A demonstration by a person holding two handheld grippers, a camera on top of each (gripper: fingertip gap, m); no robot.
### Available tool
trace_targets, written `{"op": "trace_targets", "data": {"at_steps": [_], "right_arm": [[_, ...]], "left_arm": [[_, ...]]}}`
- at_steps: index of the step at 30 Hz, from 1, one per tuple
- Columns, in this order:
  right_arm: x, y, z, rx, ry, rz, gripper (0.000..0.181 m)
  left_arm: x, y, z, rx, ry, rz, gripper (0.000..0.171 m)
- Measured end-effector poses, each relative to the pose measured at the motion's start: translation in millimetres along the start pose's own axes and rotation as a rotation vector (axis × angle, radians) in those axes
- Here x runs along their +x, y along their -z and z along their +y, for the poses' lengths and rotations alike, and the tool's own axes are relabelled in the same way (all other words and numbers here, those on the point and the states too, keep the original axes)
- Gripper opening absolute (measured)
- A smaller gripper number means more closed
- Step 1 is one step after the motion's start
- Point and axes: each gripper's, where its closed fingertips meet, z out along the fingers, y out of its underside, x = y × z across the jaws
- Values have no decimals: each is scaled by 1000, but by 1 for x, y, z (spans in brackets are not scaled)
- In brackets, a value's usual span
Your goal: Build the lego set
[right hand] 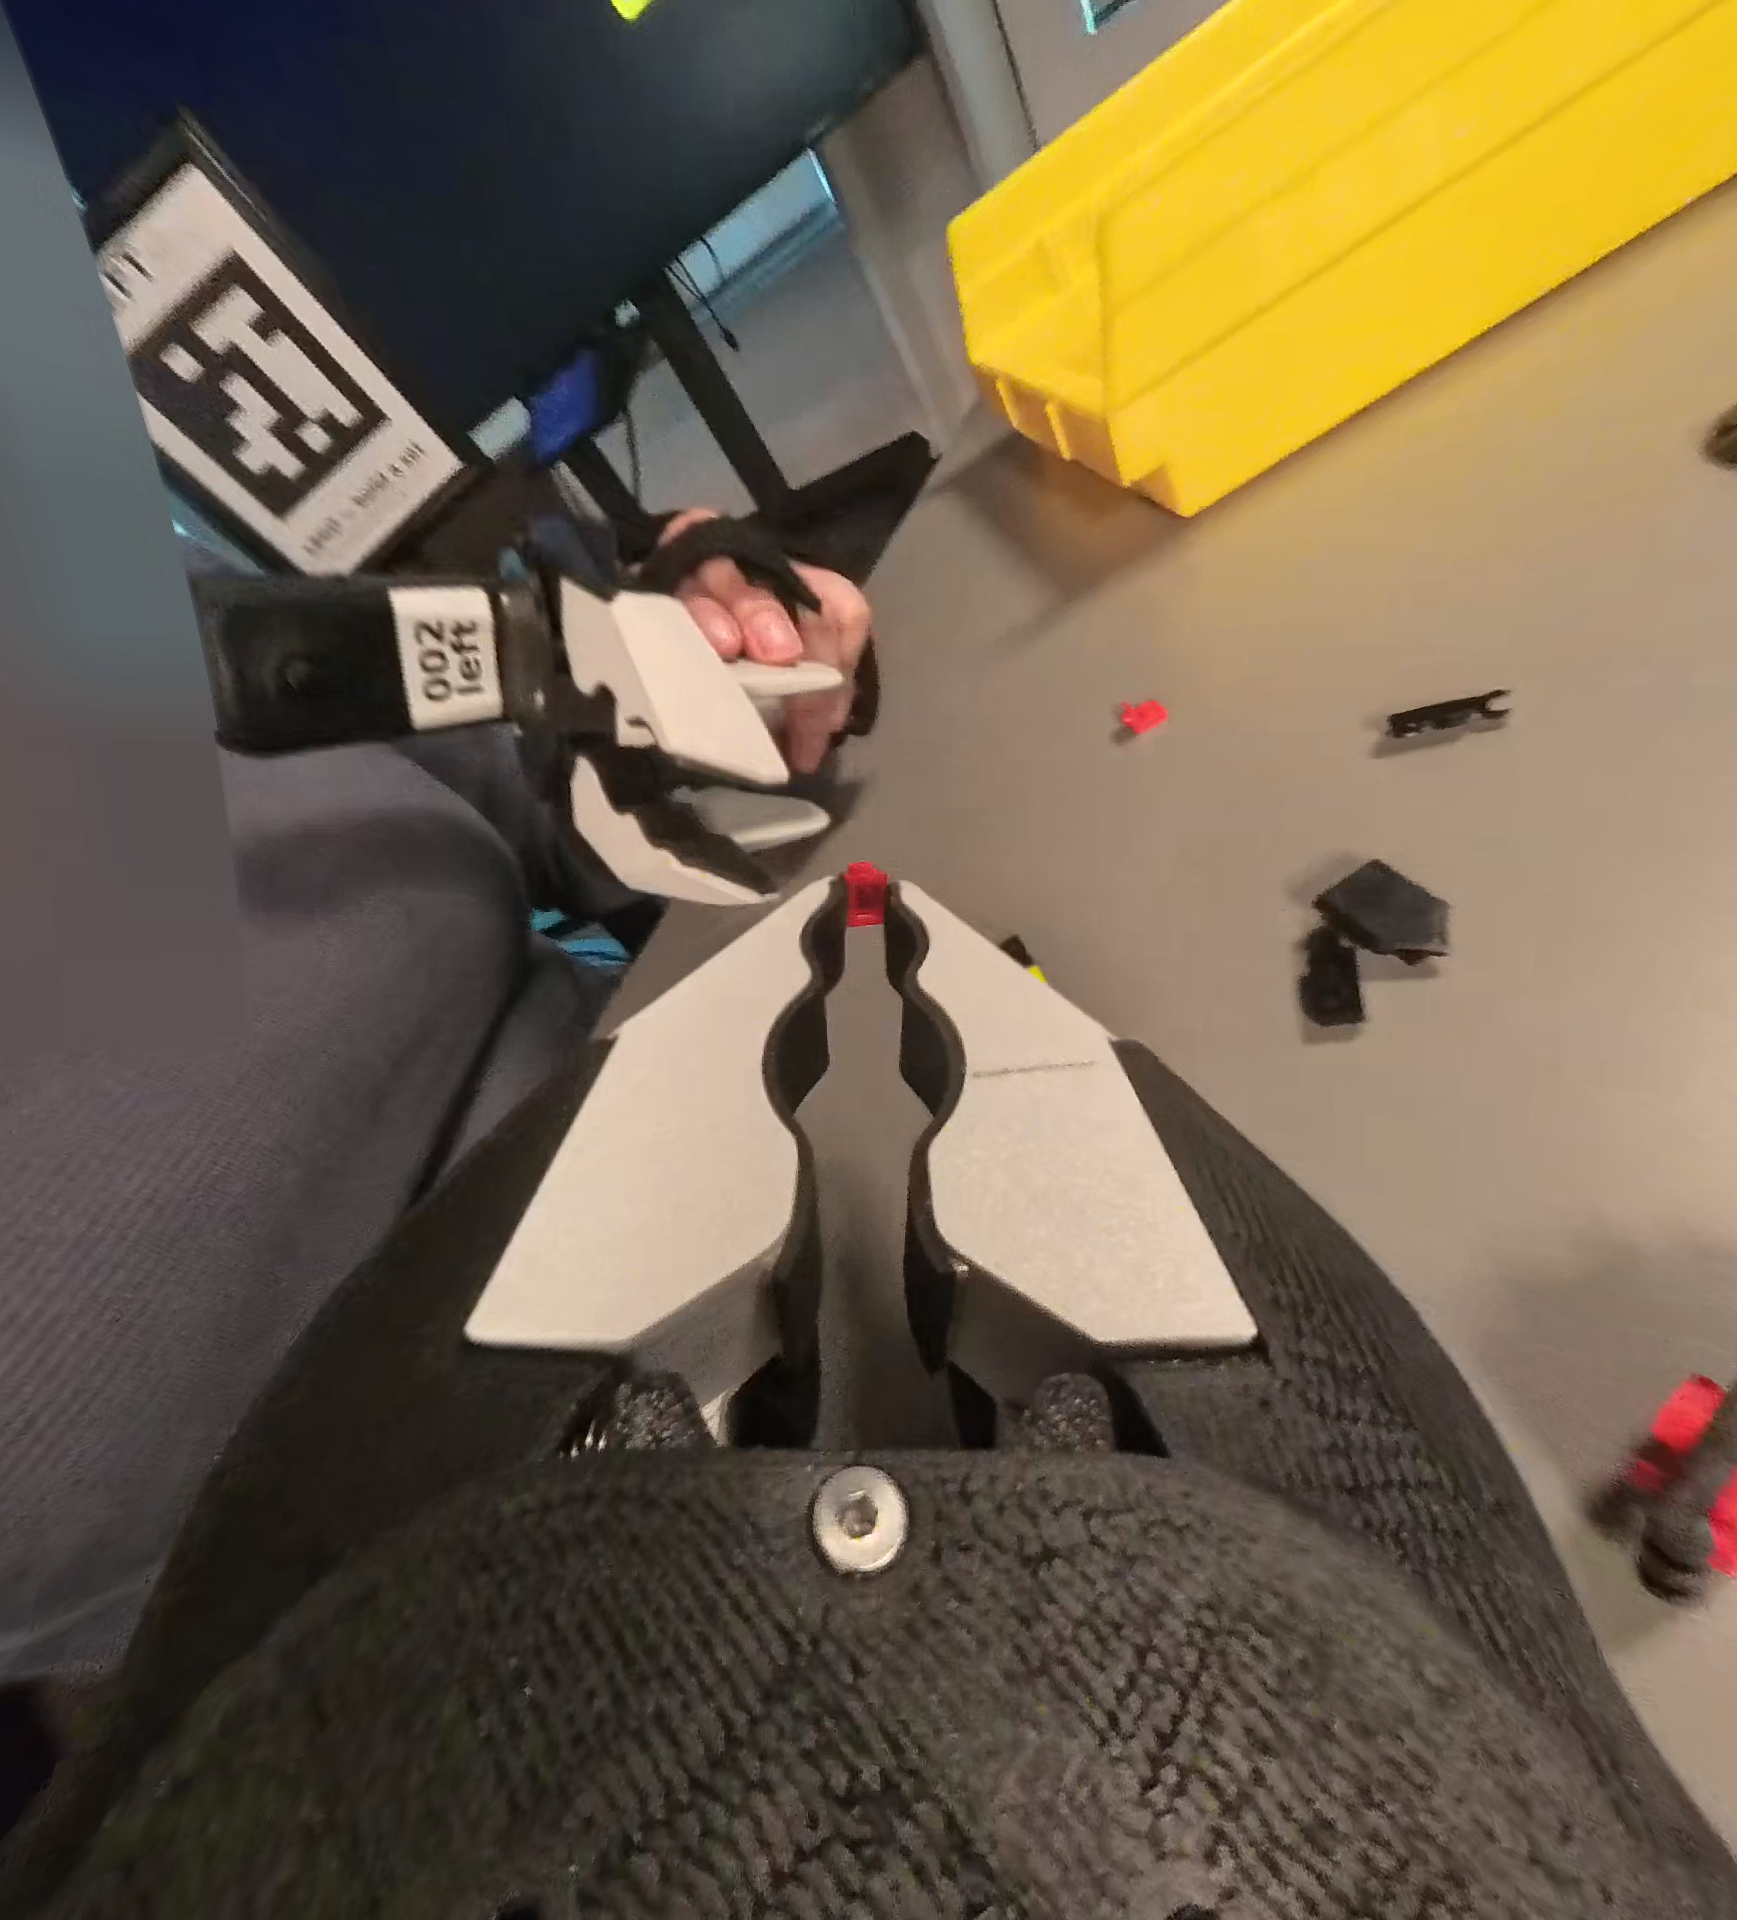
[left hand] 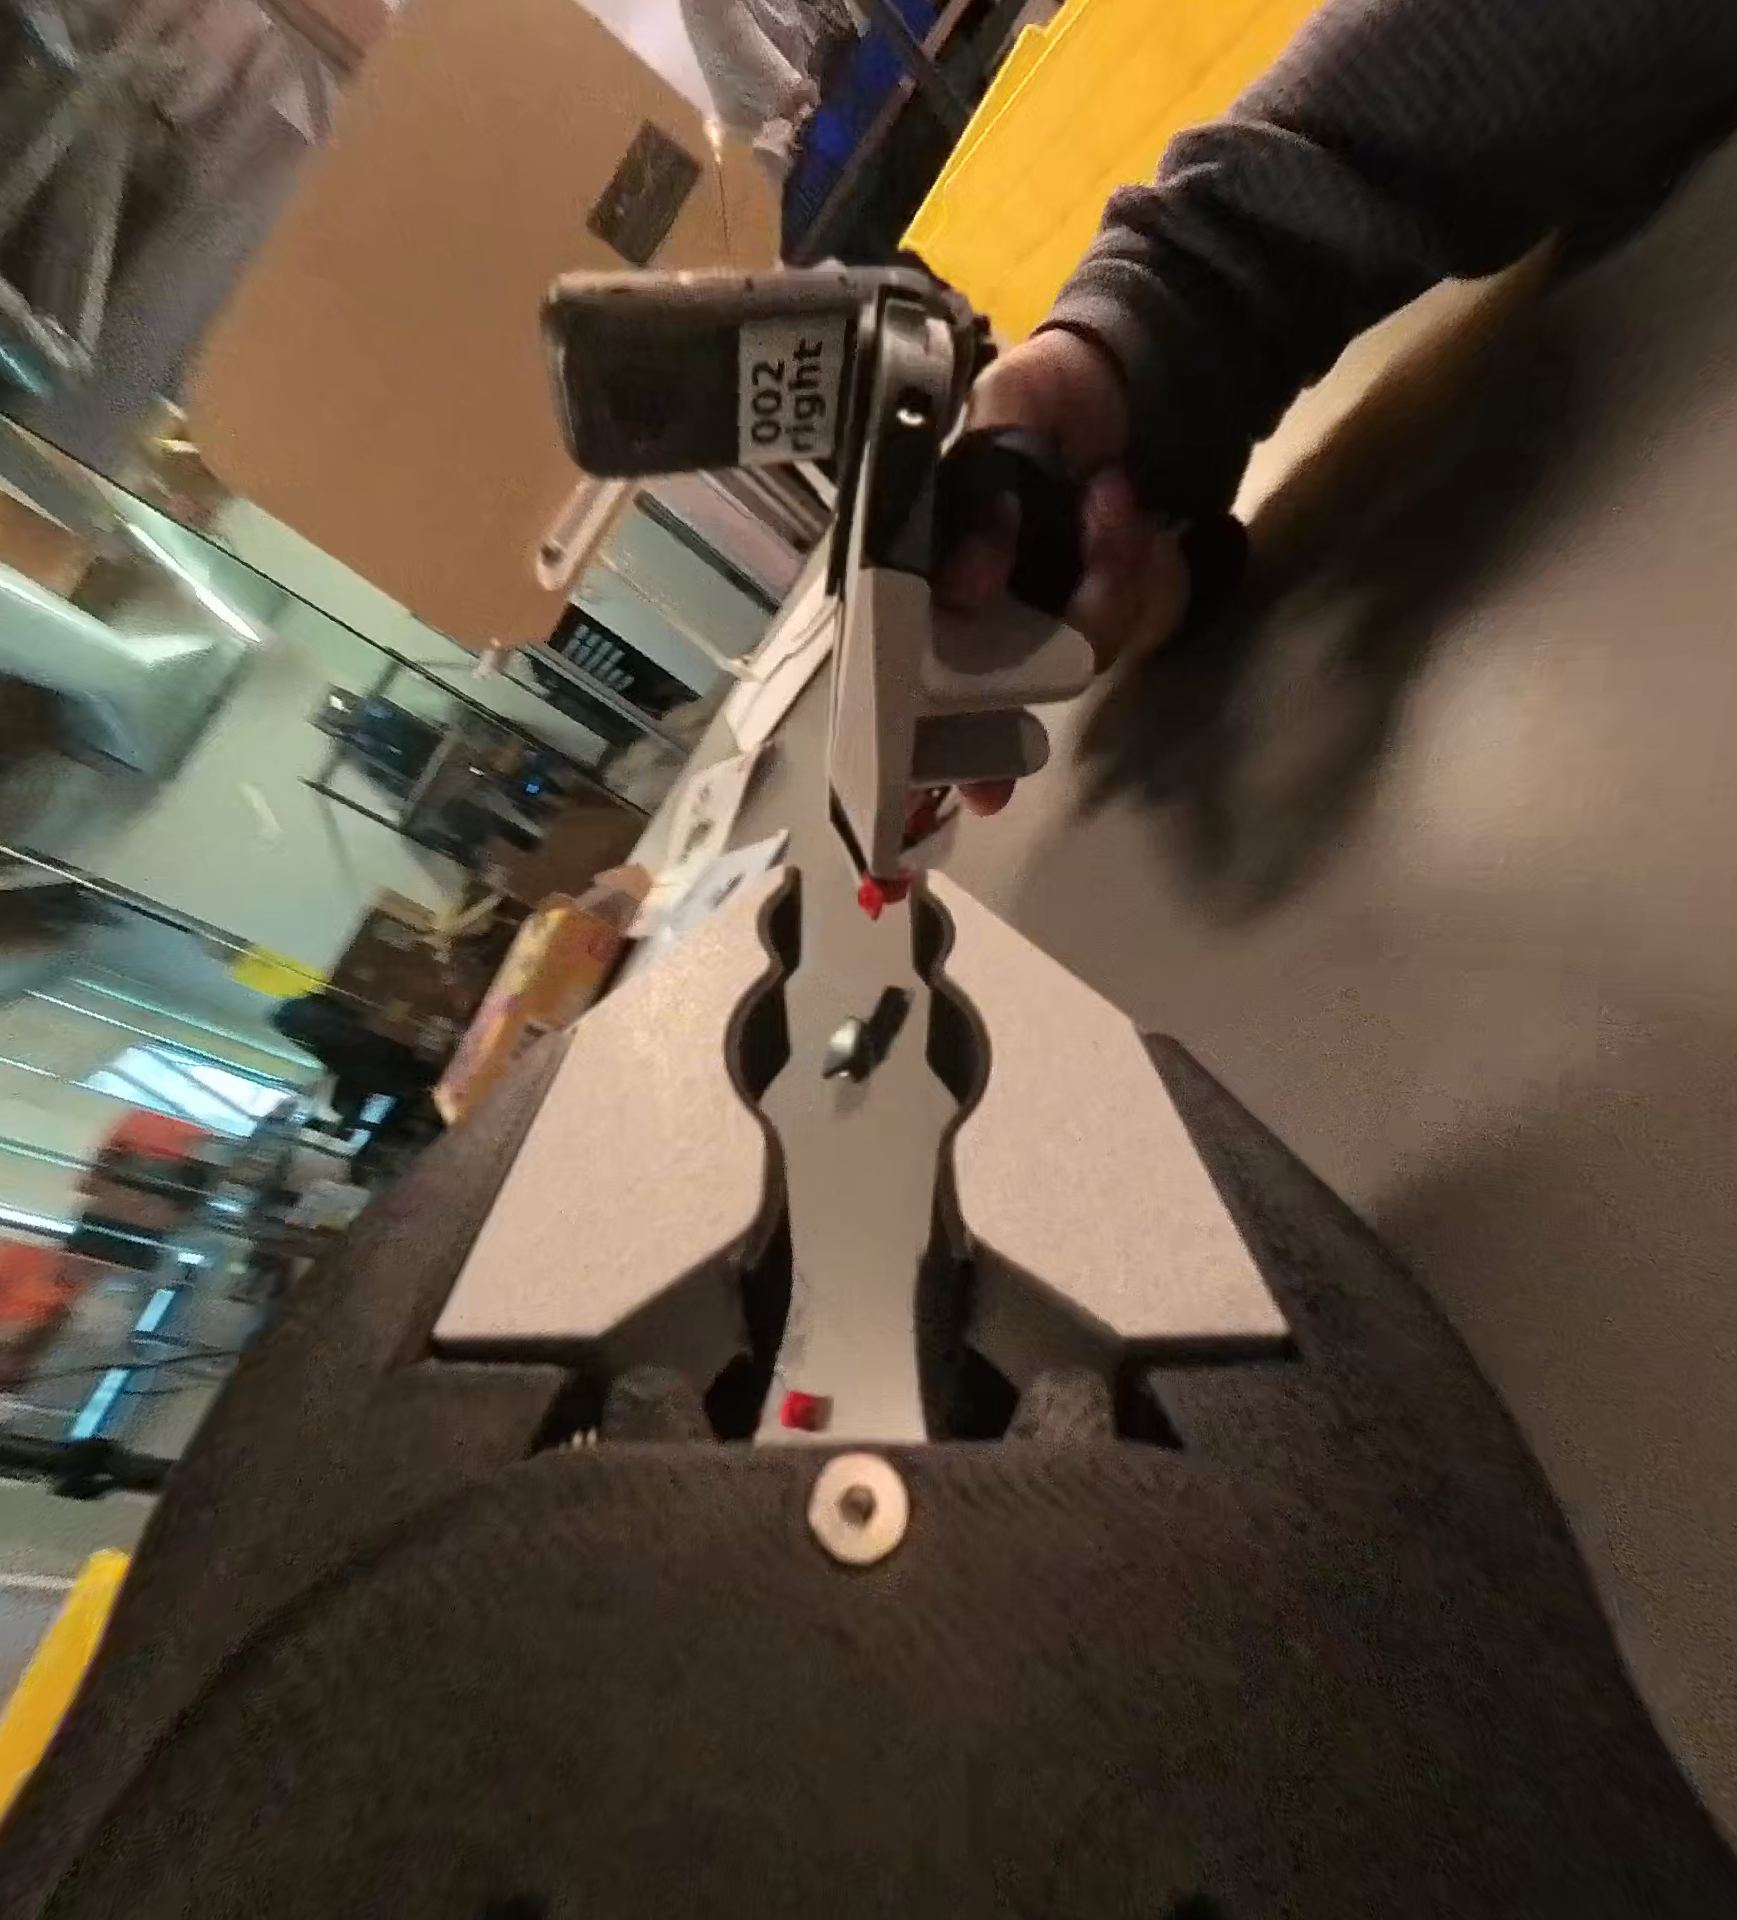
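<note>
My right gripper [right hand: 864, 909] is shut on a small red brick [right hand: 864, 894] at its fingertips. In the left wrist view the right gripper [left hand: 879, 868] points down with the red brick [left hand: 876, 896] at its tip, just in front of my left gripper [left hand: 859, 902]. The left gripper is open and empty, and it also shows in the right wrist view [right hand: 779, 831], close to the left of the brick. A small black and grey piece [left hand: 862, 1034] and a red piece [left hand: 804, 1408] lie on the table, seen between the left fingers.
On the grey table [right hand: 1259, 582] lie a red piece [right hand: 1142, 717], a thin black piece [right hand: 1446, 715], black pieces [right hand: 1378, 925] and a red, yellow and black assembly [right hand: 1716, 1475]. A yellow bin [right hand: 1363, 239] stands at the back. A cardboard box [left hand: 448, 343] stands beyond.
</note>
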Motion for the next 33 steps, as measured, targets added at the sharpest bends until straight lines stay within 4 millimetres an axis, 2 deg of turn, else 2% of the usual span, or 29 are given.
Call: {"op": "trace_targets", "data": {"at_steps": [6,14,18,20,23,25,27,30,33], "right_arm": [[-12,-2,-2,16,-58,-99,5],[-14,-2,-2,19,-78,-121,5],[-11,1,-10,77,-1,-86,24],[-8,3,-14,98,107,-26,28],[-6,5,-28,180,360,110,26],[-2,9,-38,241,513,237,25],[-1,14,-46,302,626,341,23],[2,22,-51,342,732,454,22],[8,22,-48,293,814,525,20]], "left_arm": [[5,-6,2,-35,-85,-15,17],[5,-7,2,-54,-87,-30,6],[-7,-5,11,-97,-8,-17,5],[-7,-5,30,-199,109,119,5],[-8,3,59,-423,276,388,5],[-11,11,69,-552,351,551,5],[-5,24,78,-720,429,743,4],[-7,32,96,-933,390,836,4],[-3,38,109,-1079,367,890,5]]}}
